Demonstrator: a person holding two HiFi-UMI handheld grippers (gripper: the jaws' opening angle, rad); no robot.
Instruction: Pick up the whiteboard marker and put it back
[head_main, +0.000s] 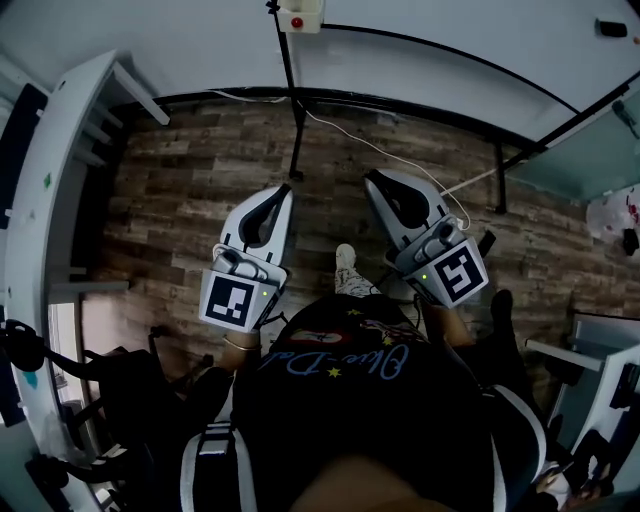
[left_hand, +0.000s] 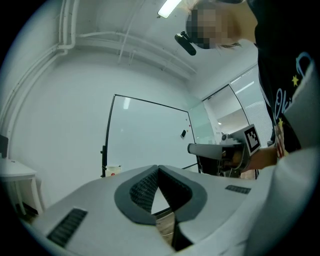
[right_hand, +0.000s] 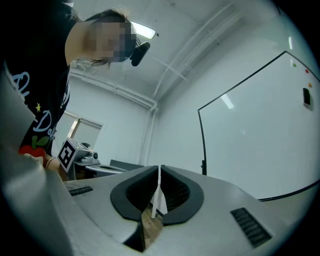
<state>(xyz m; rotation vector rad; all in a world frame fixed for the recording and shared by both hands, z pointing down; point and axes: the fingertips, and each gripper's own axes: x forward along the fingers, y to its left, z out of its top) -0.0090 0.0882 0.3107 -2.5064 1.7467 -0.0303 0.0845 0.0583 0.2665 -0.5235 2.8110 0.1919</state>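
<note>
Left tongs (left_hand: 158, 168): closed tip to tip, empty.
Right tongs (right_hand: 159, 168): closed tip to tip, empty.
Whiteboard (left_hand: 145, 137): upright, ahead of the 2 tongs.

We cannot pick out the whiteboard marker with certainty. In the head view, at two o'clock from the middle, we see a small dark oblong piece (head_main: 610, 28) set flat against the white face of the black-framed whiteboard (head_main: 450, 70). In the right gripper view it stands upright on the board, near three o'clock, too small to identify.
</note>
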